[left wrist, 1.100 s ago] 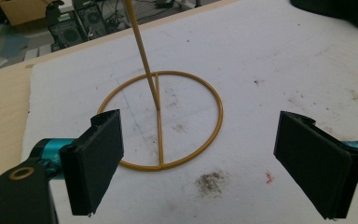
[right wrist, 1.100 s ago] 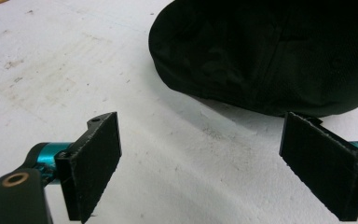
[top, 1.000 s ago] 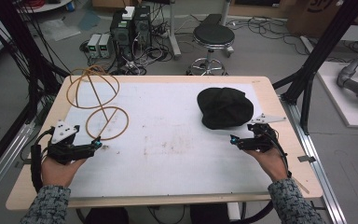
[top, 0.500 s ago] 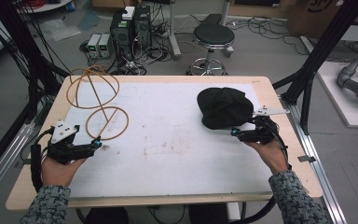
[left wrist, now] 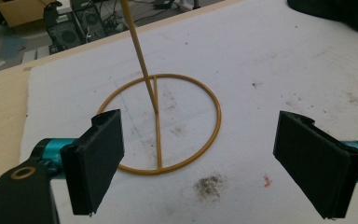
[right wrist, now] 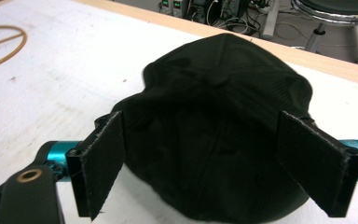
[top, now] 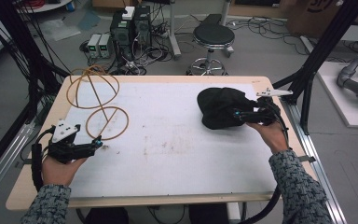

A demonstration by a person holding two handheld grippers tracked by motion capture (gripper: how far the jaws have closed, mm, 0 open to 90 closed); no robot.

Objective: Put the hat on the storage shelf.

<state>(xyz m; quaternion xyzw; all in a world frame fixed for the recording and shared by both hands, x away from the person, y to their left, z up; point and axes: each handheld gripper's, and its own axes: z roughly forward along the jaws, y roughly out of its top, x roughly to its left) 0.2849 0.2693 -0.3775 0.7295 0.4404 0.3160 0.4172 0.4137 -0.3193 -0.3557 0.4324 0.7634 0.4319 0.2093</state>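
Seen from above, the right tool (top: 237, 113) has moved since a second ago: it sat near the tabletop's right edge, short of the black cap (top: 220, 106), and now it has slid in toward ten o'clock until its tips are at the cap's near right side. Its jaws stand wide apart and have just been closing a little; in the right gripper view the cap (right wrist: 219, 116) lies between the two black pads (right wrist: 314, 161), which flank its brim end, and I can't tell whether they touch the cloth; they aren't pinching it. The cap itself sits where it was, at about two o'clock on the white mat (top: 177, 154) that covers the tabletop (top: 23, 196), crown up.

The left tool (top: 98, 143) has not moved. It rests low at the mat's left edge, around eight o'clock, jaws spread wide with nothing between them. Just ahead of it stands the yellow wire stand (top: 106, 122); its round base ring lies flat on the mat and a thin stem rises from it. In the left gripper view the ring (left wrist: 168, 123) lies beyond the open pads, at twelve o'clock from them, untouched.
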